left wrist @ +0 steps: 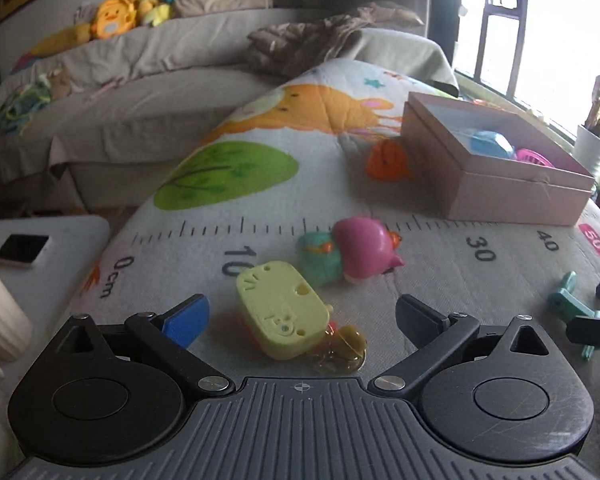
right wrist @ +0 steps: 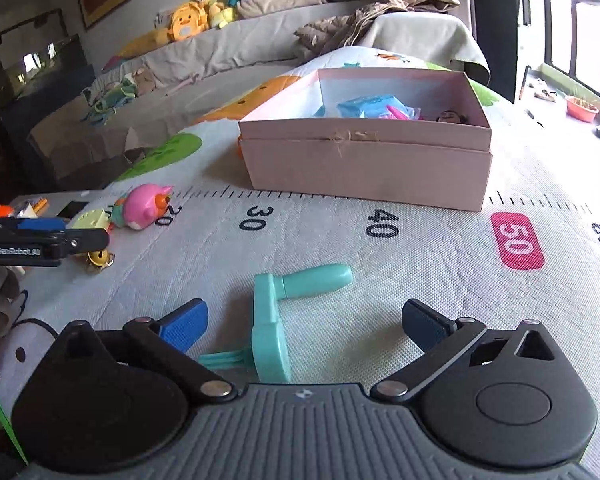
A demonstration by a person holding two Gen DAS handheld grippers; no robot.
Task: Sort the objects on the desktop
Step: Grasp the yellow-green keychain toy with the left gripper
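My left gripper (left wrist: 302, 316) is open and empty, its jaws on either side of a yellow-green toy block (left wrist: 282, 314) with an amber keychain (left wrist: 342, 350) on the printed mat. A pink and teal owl toy (left wrist: 348, 256) lies just beyond. An orange toy (left wrist: 388, 158) rests against the pink cardboard box (left wrist: 500, 192). My right gripper (right wrist: 304, 322) is open and empty around a teal toy hand mixer (right wrist: 280, 312). The box (right wrist: 364, 168) holds blue and pink toys. The left gripper also shows in the right wrist view (right wrist: 44, 240).
A white side table (left wrist: 40, 236) with a phone (left wrist: 22, 250) stands left of the mat. A grey sofa (left wrist: 140, 80) with plush toys runs behind. A window and a potted plant (left wrist: 592, 148) are at the right.
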